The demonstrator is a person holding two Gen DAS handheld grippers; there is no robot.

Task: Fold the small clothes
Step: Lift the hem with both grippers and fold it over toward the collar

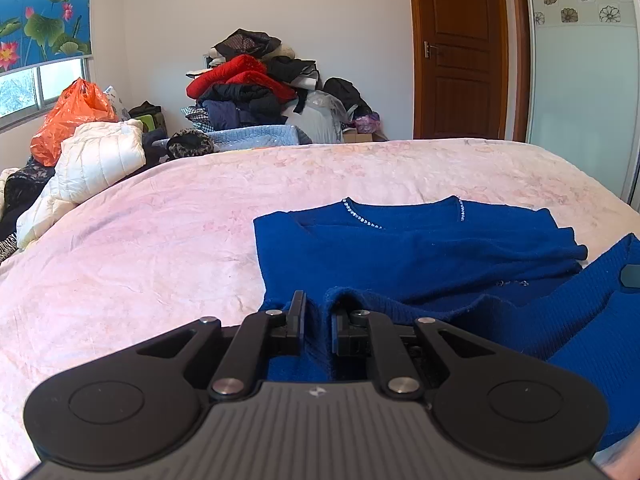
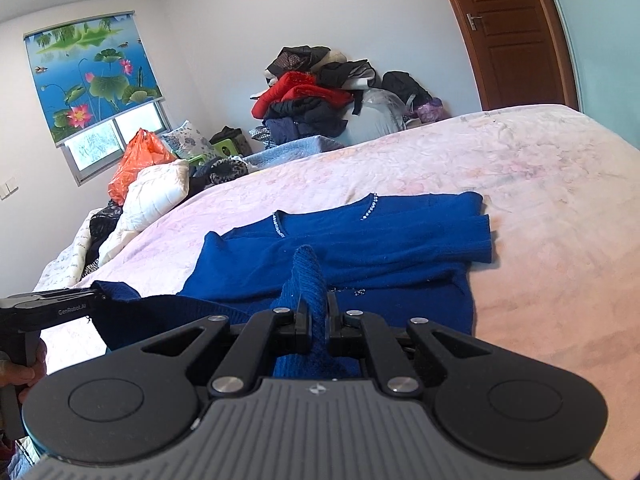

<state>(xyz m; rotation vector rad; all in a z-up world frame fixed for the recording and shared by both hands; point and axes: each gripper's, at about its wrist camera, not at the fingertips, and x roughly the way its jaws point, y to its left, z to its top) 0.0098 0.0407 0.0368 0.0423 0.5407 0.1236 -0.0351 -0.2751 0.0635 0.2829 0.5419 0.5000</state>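
Observation:
A blue knit sweater point(image 1: 420, 256) with a beaded neckline lies on the pink bed cover point(image 1: 160, 240), sleeves folded across its chest. My left gripper point(image 1: 318, 320) is shut on the sweater's near hem at its left corner. My right gripper point(image 2: 318, 320) is shut on the ribbed hem of the sweater point(image 2: 360, 240) at the right, and a fold of it stands up between the fingers. The lifted hem hangs between both grippers above the sweater's body. The left gripper point(image 2: 52, 308) shows at the left edge of the right wrist view.
A white padded jacket point(image 1: 100, 160) and an orange plastic bag point(image 1: 68, 116) lie at the bed's far left. A heap of clothes point(image 1: 256, 84) stands against the back wall. A brown door point(image 1: 460, 48) is at the back right.

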